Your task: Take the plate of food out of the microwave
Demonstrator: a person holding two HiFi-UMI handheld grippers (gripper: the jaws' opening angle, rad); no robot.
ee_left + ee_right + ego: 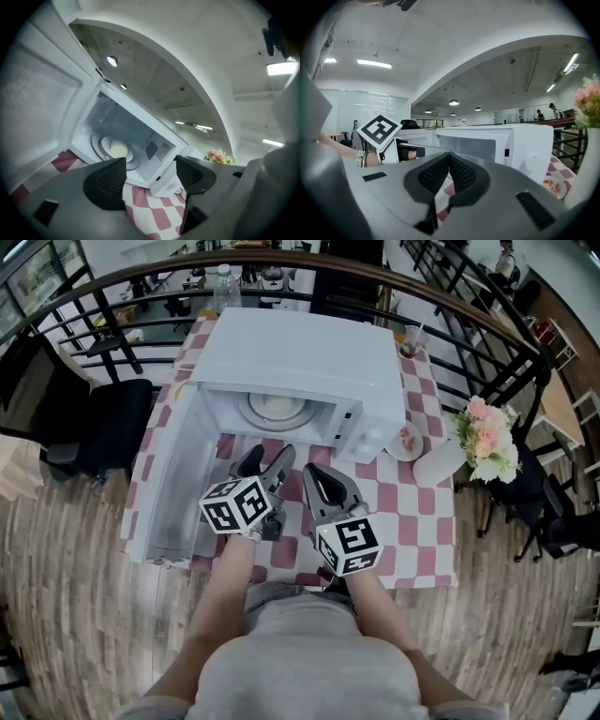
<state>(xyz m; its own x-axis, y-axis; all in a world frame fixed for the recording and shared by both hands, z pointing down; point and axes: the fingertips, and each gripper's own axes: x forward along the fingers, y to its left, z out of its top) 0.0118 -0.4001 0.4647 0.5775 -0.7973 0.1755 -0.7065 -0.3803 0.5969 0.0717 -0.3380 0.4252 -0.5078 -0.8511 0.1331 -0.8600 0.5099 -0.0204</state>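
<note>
A curved dark railing [450,296] runs behind a table [412,512] covered in a pink-and-white checked cloth. On the table stands a white microwave [300,352] that takes up most of the far half of the cloth. Its door [169,474] is swung fully open to the left of the head view, leaving the cavity exposed. The person's two forearms reach toward that opening. The left gripper [267,463] is held in front of the cavity and above the cloth; in its own view its jaws stand wide apart with nothing between them, only the checked cloth and the microwave's lower front edge showing through the gap. The right gripper [317,482] sits just beside it, nearer the microwave's control-panel side. Its ribbed pads [461,173] are pressed together and grip nothing. To the right of the microwave, a white vase [439,462] of pink and cream flowers [487,437] stands at the table's edge. The plate of food [278,409] is still inside the microwave, lying flat on the round turntable in the middle of the cavity, with a pale yellowish portion on it, well apart from both grippers. A small dish [406,441] lies on the cloth between the microwave and the vase, and a cup with a straw [411,341] stands at the far right corner.
</note>
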